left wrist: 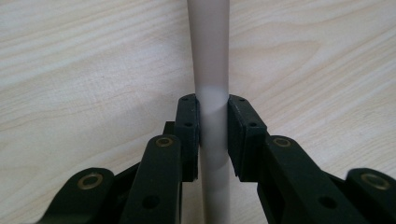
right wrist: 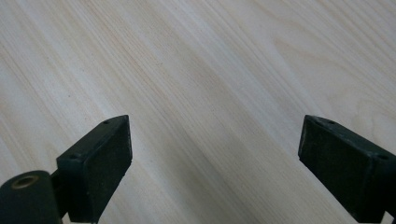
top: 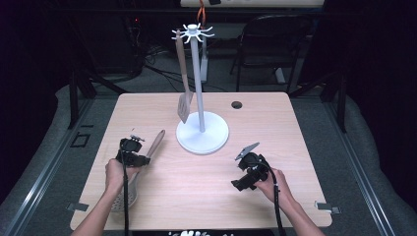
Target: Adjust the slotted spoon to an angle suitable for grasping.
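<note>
On the tabletop (top: 206,182), at about 7 o'clock from the stand (top: 202,132), the left gripper (top: 134,156) pinched the pale handle of a skimmer (top: 153,146); its jaws pressed both sides of the shaft (left wrist: 213,84). The perforated bowl (top: 123,200) lay at the near left edge, with the handle pointing toward 1 o'clock. At 4 o'clock from the stand, the right gripper (top: 246,174) hovered over bare wood, jaws spread wide. A spatula (top: 183,93) hung from a hook at the stand's top.
</note>
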A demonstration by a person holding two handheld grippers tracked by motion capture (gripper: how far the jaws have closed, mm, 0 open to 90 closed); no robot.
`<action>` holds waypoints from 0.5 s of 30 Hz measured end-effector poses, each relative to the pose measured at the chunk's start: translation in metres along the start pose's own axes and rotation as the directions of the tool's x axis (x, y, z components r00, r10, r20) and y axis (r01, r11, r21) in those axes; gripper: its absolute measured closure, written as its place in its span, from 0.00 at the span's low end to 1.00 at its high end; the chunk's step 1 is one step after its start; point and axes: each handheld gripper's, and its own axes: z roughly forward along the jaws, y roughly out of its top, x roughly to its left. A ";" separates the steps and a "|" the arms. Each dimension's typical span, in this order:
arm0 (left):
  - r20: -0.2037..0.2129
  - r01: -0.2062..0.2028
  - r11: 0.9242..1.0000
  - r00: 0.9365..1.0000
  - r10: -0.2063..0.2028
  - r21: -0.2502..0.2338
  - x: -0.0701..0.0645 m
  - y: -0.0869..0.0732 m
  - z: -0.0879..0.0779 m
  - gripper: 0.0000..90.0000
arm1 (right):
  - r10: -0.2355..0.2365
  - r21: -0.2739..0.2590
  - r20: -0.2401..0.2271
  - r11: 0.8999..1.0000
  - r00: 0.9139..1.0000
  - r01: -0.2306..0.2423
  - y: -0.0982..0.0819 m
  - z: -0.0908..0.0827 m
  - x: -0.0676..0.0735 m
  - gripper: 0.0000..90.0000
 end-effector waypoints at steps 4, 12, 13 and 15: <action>0.014 0.010 0.999 1.000 -0.009 -0.051 0.001 -0.003 -0.007 0.84 | -0.001 0.002 0.000 1.000 1.000 0.001 0.000 0.000 0.000 0.10; 0.014 0.014 0.990 1.000 -0.012 -0.141 0.000 -0.004 -0.018 0.84 | 0.001 0.000 -0.005 1.000 1.000 -0.001 0.000 0.001 0.000 0.10; 0.008 -0.001 0.987 1.000 0.003 -0.161 -0.001 -0.004 -0.021 0.84 | 0.001 0.001 -0.006 1.000 1.000 -0.001 0.000 0.001 0.000 0.10; 0.008 -0.001 0.985 1.000 0.003 -0.175 -0.002 -0.004 -0.023 0.84 | -0.001 0.005 -0.006 1.000 1.000 0.001 0.000 0.001 0.000 0.10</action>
